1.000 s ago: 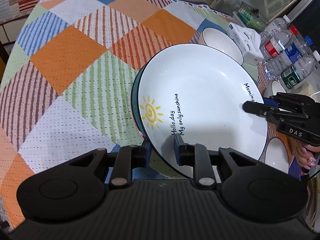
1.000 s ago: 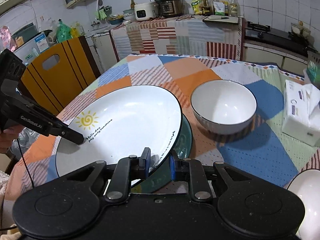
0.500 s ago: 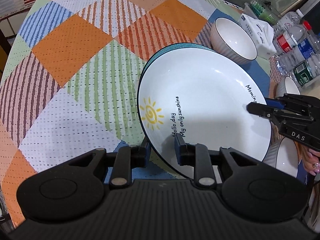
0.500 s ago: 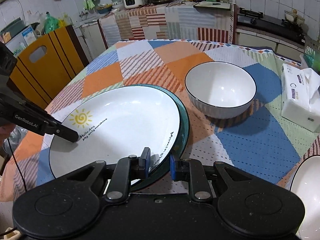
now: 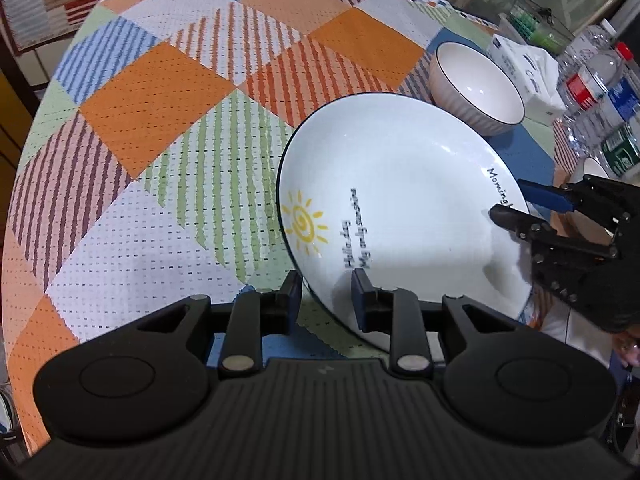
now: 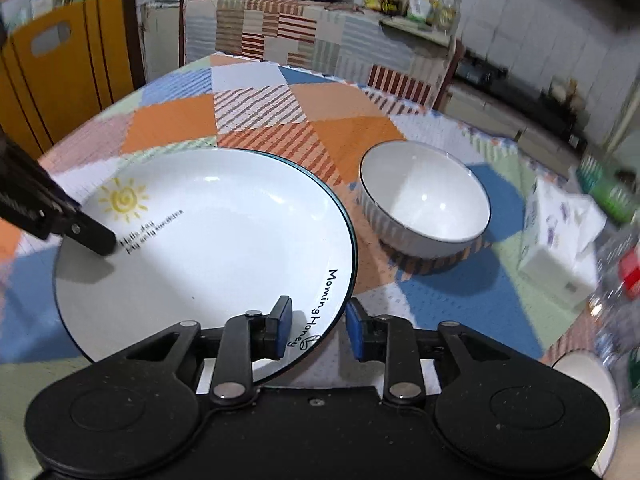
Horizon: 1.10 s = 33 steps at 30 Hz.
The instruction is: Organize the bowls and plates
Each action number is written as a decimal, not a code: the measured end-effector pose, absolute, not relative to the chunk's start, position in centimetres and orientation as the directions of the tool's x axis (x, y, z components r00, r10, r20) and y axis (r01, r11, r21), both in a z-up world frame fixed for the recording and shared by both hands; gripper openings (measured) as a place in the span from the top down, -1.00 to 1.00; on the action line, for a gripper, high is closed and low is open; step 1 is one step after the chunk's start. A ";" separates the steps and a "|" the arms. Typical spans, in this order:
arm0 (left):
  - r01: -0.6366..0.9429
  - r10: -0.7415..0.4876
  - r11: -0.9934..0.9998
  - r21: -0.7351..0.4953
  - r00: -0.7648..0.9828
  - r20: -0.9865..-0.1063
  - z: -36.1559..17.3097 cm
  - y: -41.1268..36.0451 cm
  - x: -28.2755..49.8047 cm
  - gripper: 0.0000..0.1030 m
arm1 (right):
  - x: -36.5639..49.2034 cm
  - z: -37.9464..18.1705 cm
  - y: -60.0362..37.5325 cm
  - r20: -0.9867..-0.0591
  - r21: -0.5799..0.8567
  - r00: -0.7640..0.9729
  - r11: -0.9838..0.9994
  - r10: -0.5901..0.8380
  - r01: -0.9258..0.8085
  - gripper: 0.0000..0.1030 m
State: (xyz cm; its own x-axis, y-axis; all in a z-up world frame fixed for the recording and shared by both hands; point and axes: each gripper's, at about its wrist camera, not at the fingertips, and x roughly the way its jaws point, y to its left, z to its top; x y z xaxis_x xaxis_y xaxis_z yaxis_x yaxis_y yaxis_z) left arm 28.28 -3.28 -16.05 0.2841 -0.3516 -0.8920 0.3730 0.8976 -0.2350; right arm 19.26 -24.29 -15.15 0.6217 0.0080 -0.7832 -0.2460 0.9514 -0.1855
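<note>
We hold a tool in each hand over a worktop (image 5: 160, 112) covered with a patchwork cloth of orange, blue, green and striped squares. Between the two tools sits a large white plate (image 5: 400, 208) with a thin dark rim, lying on the cloth. The left tool (image 5: 326, 296) has its fingers spread wide on either side of the plate's near rim, with visible gaps, so it grips nothing. The right tool (image 6: 316, 326) straddles the opposite rim, also wide, one blue pad over the plate and one outside it, with space showing on both sides.

A white ribbed bowl (image 6: 424, 208) with a dark rim stands just beside the plate, apart from it. A tissue box (image 6: 560, 248) and several water bottles (image 5: 600, 96) stand near the worktop's far edge.

We judge the risks as follows. Pulling either tool back carelessly could let a finger catch the rim and drag or tip the plate. The plate lies near the worktop's edge on our side, so a shove could send it over. A swing toward the bowl could knock ceramic against ceramic.

Writing on the plate reads "Morning Honey" along one rim. Beside a yellow sun drawing, motion blurs further text beginning "Hello"; we cannot read the rest. Bottle labels are illegible.
</note>
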 end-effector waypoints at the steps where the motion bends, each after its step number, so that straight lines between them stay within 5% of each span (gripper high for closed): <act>1: 0.366 -0.346 0.902 -0.228 0.300 -0.889 -15.9 -3.3 28.0 0.49 | 19.1 -15.5 -24.1 -0.766 -0.223 0.643 0.943 -0.011 -0.249 0.31; 11: 0.363 -0.346 0.911 -0.198 0.406 -0.846 -11.2 -3.7 23.4 0.44 | 14.2 -11.6 -27.6 -0.681 -0.140 0.731 0.969 0.056 -0.205 0.15; 19: 0.425 -0.411 0.873 -0.238 0.382 -0.828 -8.7 -7.9 18.2 0.21 | 7.2 -8.5 -31.2 -0.645 -0.060 0.741 0.954 0.188 -0.294 -0.41; 23: 0.449 -0.441 0.854 -0.261 0.362 -0.821 -9.2 -10.2 16.4 0.17 | 4.9 -9.4 -31.9 -0.668 -0.001 0.704 0.945 0.243 -0.327 -0.92; 33: 0.384 -0.473 0.856 -0.347 0.311 -0.824 -12.6 -12.2 13.5 -0.02 | 1.6 -12.1 -30.3 -0.713 -0.065 0.670 0.932 0.207 -0.358 -0.92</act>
